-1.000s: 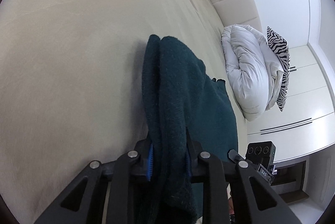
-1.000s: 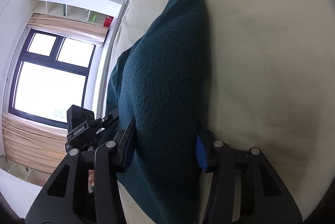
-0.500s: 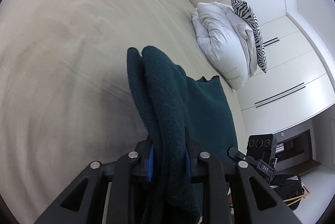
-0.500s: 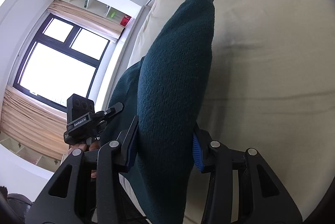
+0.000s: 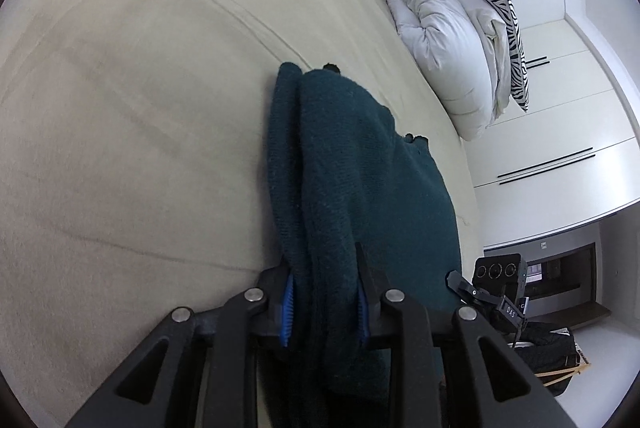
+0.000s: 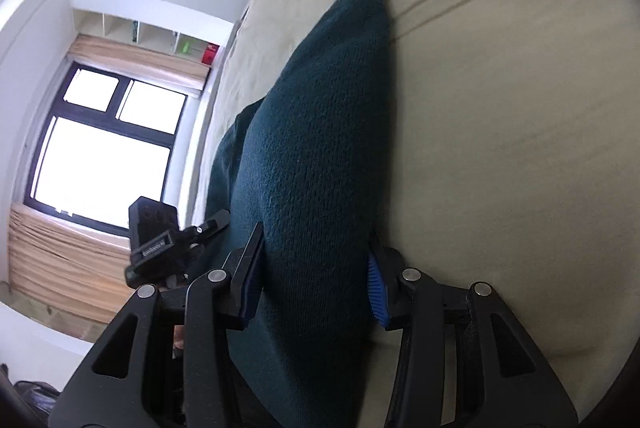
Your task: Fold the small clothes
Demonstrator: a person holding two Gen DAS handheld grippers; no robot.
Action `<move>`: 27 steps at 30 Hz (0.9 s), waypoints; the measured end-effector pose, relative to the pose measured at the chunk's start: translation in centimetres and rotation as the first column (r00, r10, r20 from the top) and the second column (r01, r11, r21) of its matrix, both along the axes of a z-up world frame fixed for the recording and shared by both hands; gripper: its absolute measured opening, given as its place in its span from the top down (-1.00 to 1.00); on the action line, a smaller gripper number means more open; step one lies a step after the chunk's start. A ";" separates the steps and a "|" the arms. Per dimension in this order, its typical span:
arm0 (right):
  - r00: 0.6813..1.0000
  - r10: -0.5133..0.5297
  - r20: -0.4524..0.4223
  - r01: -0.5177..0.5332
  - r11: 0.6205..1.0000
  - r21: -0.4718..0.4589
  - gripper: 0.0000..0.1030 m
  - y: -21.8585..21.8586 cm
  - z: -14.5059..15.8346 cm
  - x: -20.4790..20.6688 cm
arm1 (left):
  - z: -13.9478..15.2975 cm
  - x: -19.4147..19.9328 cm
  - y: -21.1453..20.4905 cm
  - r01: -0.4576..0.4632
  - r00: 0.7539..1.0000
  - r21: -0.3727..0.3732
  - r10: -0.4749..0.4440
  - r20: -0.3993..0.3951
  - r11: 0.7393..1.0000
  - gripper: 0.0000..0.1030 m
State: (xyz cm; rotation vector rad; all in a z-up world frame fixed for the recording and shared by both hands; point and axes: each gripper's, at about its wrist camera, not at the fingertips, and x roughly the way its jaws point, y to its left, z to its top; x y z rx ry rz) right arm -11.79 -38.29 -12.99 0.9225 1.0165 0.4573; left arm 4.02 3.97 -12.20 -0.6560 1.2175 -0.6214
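A dark teal knitted sweater point(image 5: 352, 180) hangs over the cream bed point(image 5: 140, 88), held by both grippers. My left gripper point(image 5: 325, 304) is shut on a bunched fold of the sweater between its blue pads. My right gripper point(image 6: 316, 292) is shut on another thick part of the sweater point(image 6: 312, 148), which stretches away to a narrow cuff end near the bed. The right gripper point(image 5: 492, 288) shows at the lower right of the left wrist view, and the left gripper point(image 6: 160, 244) at the lower left of the right wrist view.
A white folded duvet point(image 5: 444, 40) and a zebra-striped pillow point(image 5: 504, 24) lie at the head of the bed. White wardrobe doors point(image 5: 560, 132) stand beyond it. A window point(image 6: 104, 148) with beige curtains is on the other side.
Both grippers have shifted and turned with the sweater still held. In the left view the duvet has slid further away and up; the sweater's end sits lower towards the bed.
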 end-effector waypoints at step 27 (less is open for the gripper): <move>0.999 0.032 0.018 -0.028 0.981 -0.190 0.16 6.3 2.0 7.9 | -0.9 -1.7 0.8 -0.039 0.997 0.009 0.038 0.073 0.999 0.46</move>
